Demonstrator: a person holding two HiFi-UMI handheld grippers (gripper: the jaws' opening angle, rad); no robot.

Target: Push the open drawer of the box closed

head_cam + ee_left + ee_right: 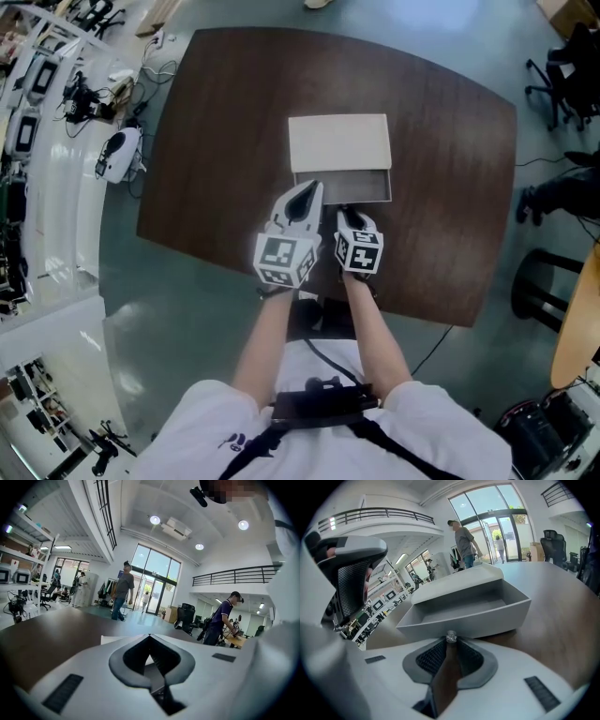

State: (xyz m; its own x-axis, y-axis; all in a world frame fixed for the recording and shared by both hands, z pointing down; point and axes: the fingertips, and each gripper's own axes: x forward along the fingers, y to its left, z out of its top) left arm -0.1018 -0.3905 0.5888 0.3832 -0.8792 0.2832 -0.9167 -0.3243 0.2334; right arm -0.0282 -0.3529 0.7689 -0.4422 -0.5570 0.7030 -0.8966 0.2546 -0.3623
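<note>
A white box (338, 142) sits in the middle of the dark brown table (216, 122), with its drawer (343, 187) pulled out toward me. The drawer (464, 613) looks empty in the right gripper view, and a small clear knob (450, 636) sits on its front. My right gripper (451, 641) is shut on that knob, and from above this gripper (349, 214) meets the drawer front. My left gripper (305, 192) hovers at the drawer's left front corner with its jaws together and nothing in them. In its own view the left gripper (150, 637) partly hides the box (110, 639).
The table's near edge (309, 291) runs just behind the grippers. Shelves with equipment (37, 94) stand to the left and office chairs (562, 66) to the right. A person (123, 590) walks far behind the table, and another person (224, 618) stands at right.
</note>
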